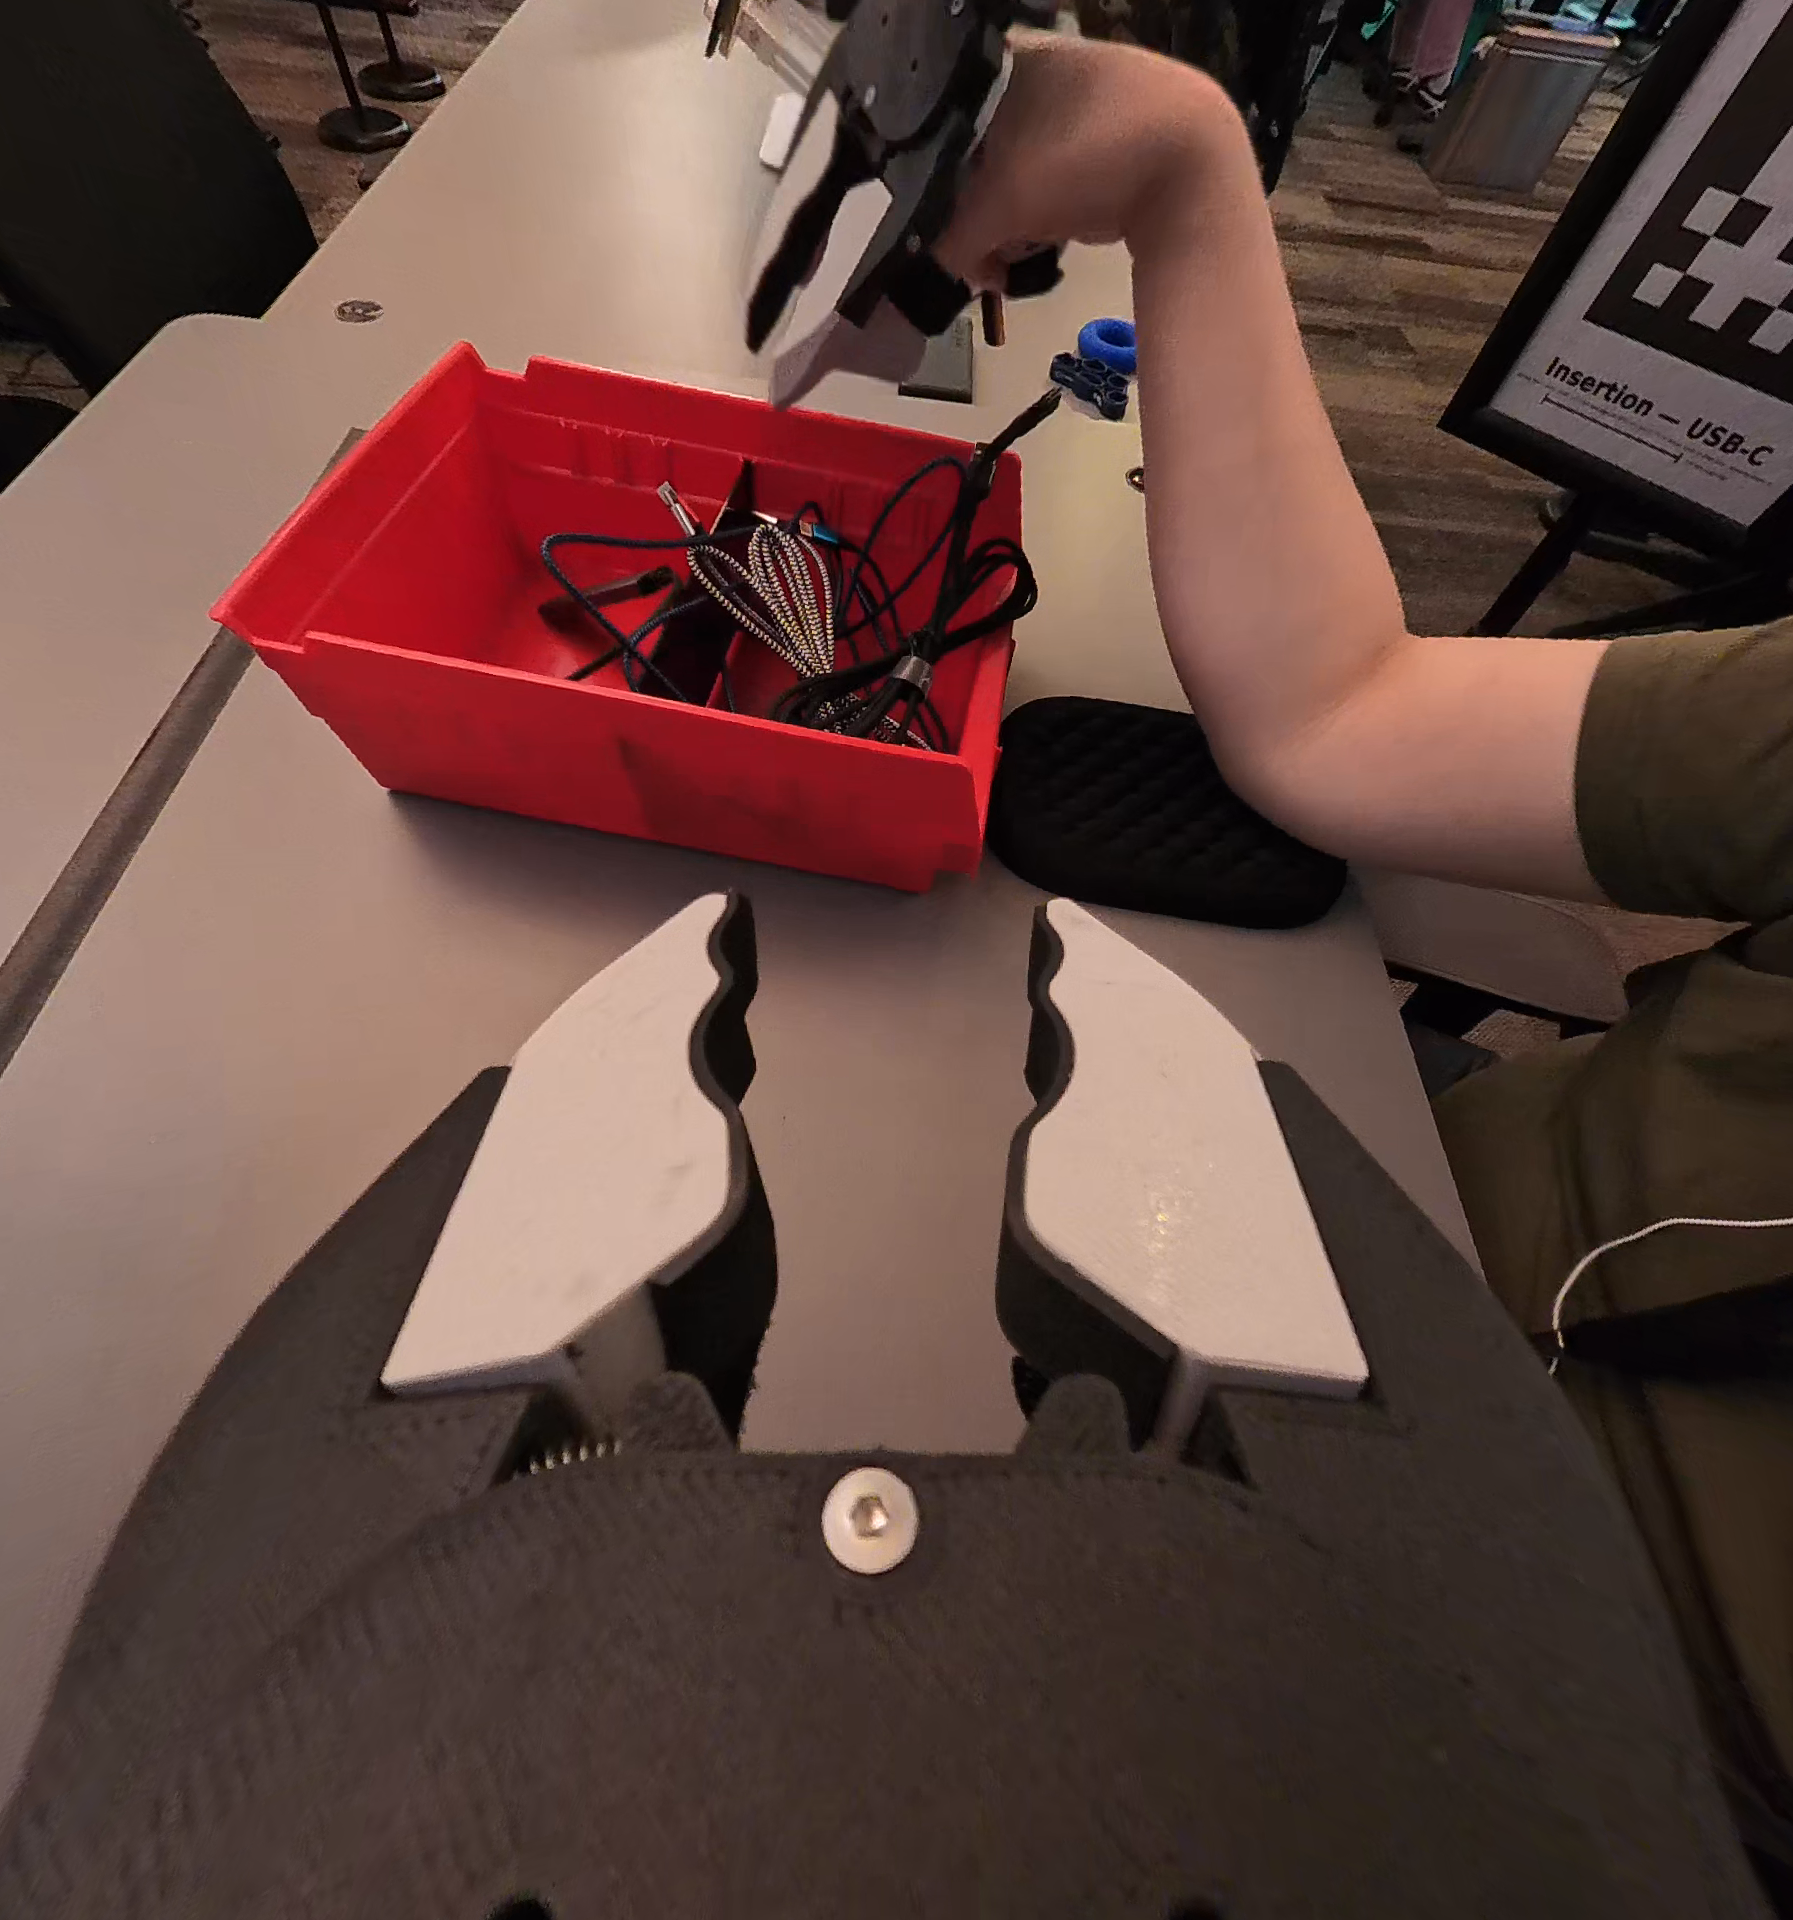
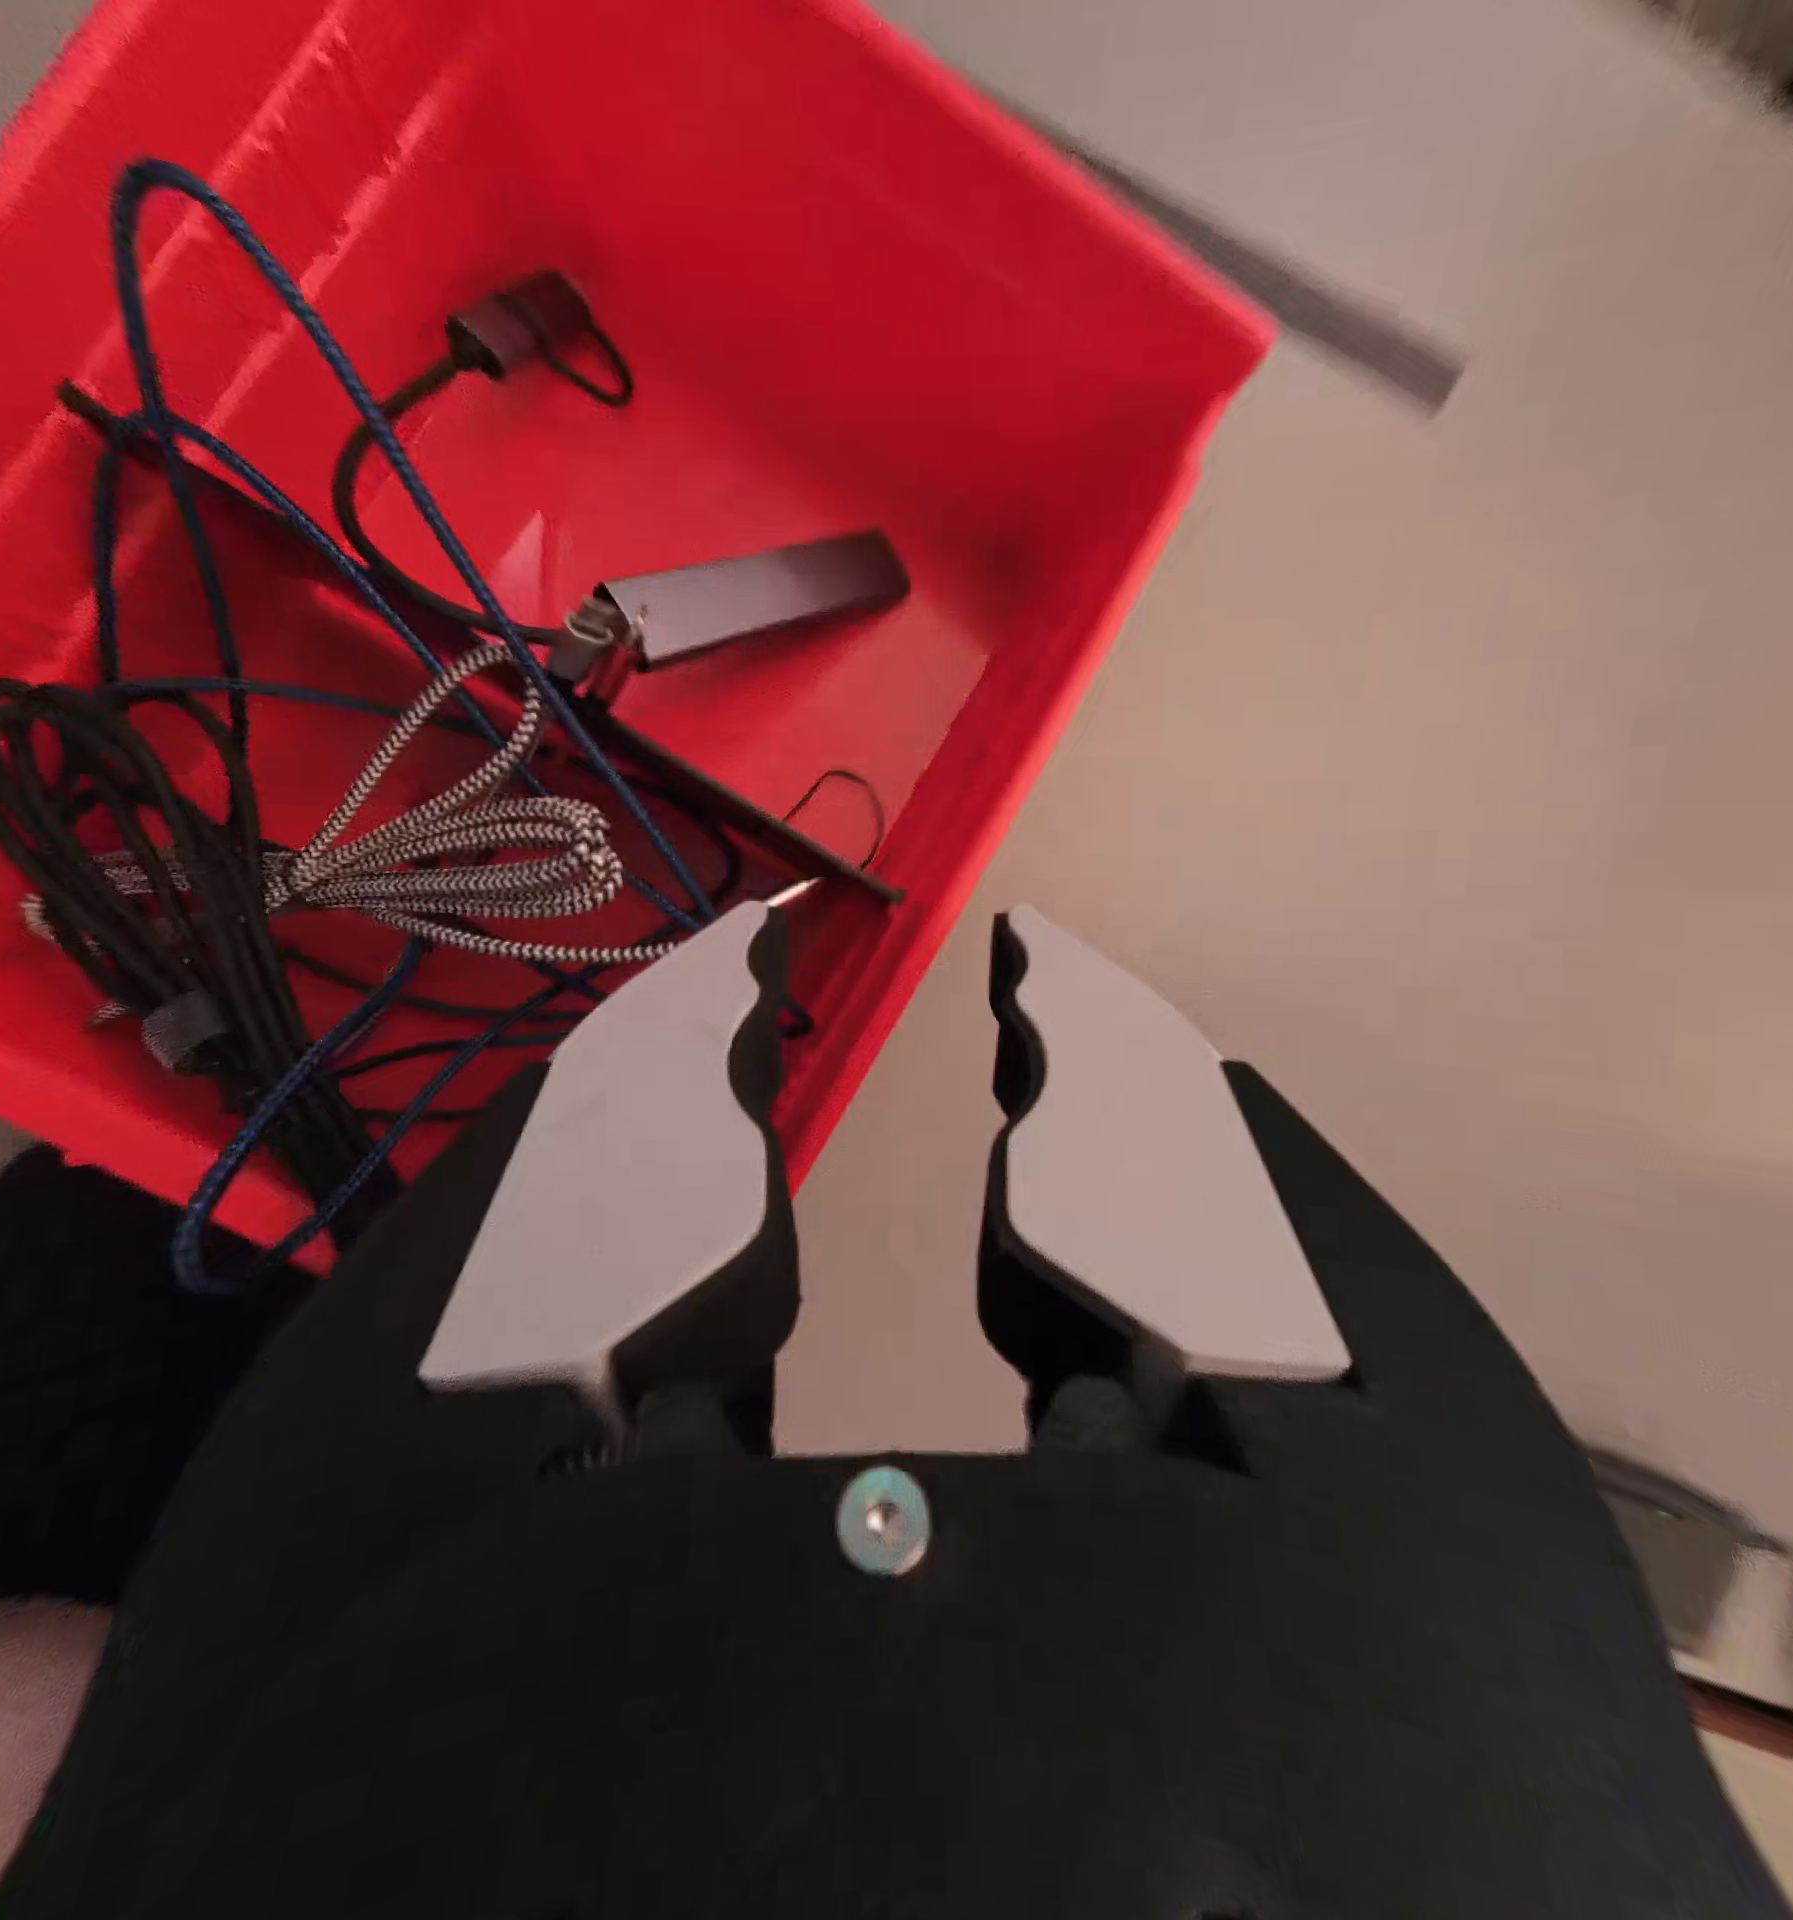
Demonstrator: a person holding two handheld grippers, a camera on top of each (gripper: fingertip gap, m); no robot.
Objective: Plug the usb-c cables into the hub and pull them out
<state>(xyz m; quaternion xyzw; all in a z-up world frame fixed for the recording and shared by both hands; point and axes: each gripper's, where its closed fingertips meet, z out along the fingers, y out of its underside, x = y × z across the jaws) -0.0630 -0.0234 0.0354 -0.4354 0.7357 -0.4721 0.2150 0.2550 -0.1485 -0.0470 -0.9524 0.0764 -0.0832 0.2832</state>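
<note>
Both my left gripper (image 1: 887, 914) and right gripper (image 2: 881, 920) hang empty, jaws apart — cables (image 2: 435, 862) and hub (image 2: 767, 597) lie tangled in the red bin (image 2: 871, 260), so I risk dragging several out together.

Right gripper (image 1: 819, 312) motion-blurred in left wrist view; hub (image 2: 767, 603) soft; red bin (image 2: 871, 208) cut off by edge.

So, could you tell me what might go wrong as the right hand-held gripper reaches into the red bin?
1. The cables lie tangled, so lifting one could drag others or the hub along.
2. The right hand-held gripper hangs over the red bin wall and could clip it.
</note>
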